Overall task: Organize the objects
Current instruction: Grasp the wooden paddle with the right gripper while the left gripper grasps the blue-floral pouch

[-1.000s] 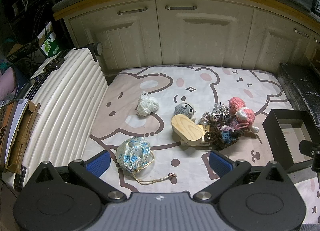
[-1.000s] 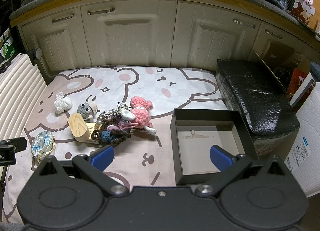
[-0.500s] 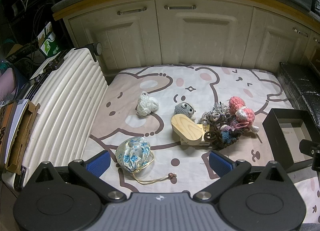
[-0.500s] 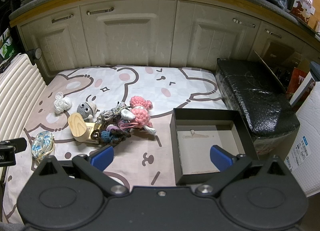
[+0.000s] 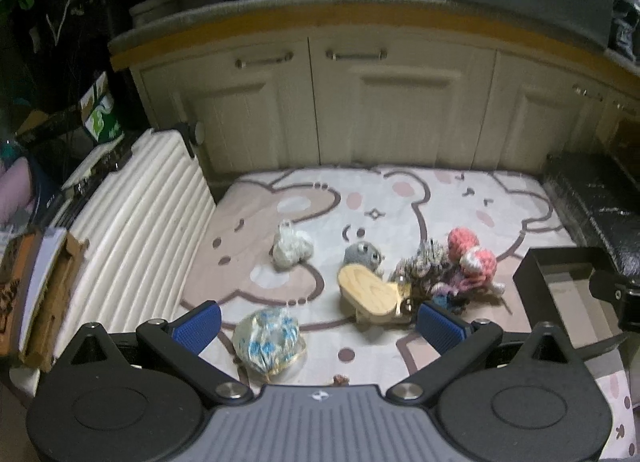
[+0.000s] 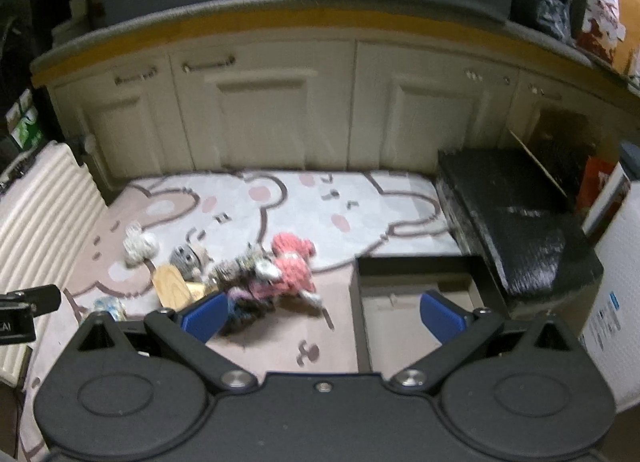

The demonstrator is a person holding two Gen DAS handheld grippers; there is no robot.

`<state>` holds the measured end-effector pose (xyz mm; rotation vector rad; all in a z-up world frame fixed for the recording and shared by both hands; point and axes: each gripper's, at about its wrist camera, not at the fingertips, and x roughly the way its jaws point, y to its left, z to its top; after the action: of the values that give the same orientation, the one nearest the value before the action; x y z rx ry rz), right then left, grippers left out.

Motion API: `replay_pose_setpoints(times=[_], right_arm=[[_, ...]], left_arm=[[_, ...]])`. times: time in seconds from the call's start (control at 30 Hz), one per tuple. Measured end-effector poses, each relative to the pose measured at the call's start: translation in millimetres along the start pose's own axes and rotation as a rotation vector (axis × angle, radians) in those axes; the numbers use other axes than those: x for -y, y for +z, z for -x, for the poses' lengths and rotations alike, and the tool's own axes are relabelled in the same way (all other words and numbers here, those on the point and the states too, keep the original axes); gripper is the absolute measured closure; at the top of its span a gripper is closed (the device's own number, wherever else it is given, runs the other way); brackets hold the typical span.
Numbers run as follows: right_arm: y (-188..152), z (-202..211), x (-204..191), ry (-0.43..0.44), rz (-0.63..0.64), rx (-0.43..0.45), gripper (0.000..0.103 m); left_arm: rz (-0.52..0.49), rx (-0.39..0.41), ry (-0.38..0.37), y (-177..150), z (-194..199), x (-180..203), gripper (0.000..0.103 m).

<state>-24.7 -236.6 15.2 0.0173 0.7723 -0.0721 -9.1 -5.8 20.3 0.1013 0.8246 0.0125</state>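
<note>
Both claws wide, empty, above bear-print mat (image 5: 400, 198).
Left gripper (image 5: 318, 326) frames floral pouch (image 5: 267, 336); wooden board (image 5: 370, 294) lies long axis left-right, yarn toys (image 5: 460, 266) touching beyond; right gripper (image 6: 322, 312) between toys and black box (image 6: 416, 290).

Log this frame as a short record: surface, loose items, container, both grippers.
surface: bear-print mat
loose items: white bundle, grey toy, wooden piece, yarn pile, pink toy, floral pouch
container: black box, open, nothing large inside
left gripper: open, empty, above the pouch
right gripper: open, empty, between pile and box
image quality: both views blurred
</note>
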Motion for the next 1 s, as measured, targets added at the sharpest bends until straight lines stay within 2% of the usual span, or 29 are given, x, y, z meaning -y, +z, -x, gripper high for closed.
replay_pose_setpoints(times=[0.23,0.37,0.53,0.7,0.87,1.0], right_arm=[[29.4,4.8,-12.9,0.04,0.029,0.086,0.0],[47.3,-0.6,-21.7,0.076,0.024,0.127,0.0],[66.0,-17.3,-37.8,0.118,0.047,0.16,0.0],[78.8,-41.5,-56.7,0.149,0.074,0.173,0.0],[83.7,-75.1,-67.2,0.254,0.04,0.121,0.0],[78.4,-102.9,-76.2,0.293,0.019,0.097,0.0]], left_arm=[[0.022,0.091,0.012,23.8,10.2,-10.6,0.0],[0.014,0.141,0.044,36.4,10.8,-13.8,0.0],[0.024,0.162,0.064,51.4,-0.8,-22.1,0.0],[0.009,0.149,0.109,61.5,-29.4,-32.3,0.0],[0.002,0.109,0.115,59.2,-61.0,-41.8,0.0],[-0.028,0.063,0.119,51.5,-92.4,-49.0,0.0]])
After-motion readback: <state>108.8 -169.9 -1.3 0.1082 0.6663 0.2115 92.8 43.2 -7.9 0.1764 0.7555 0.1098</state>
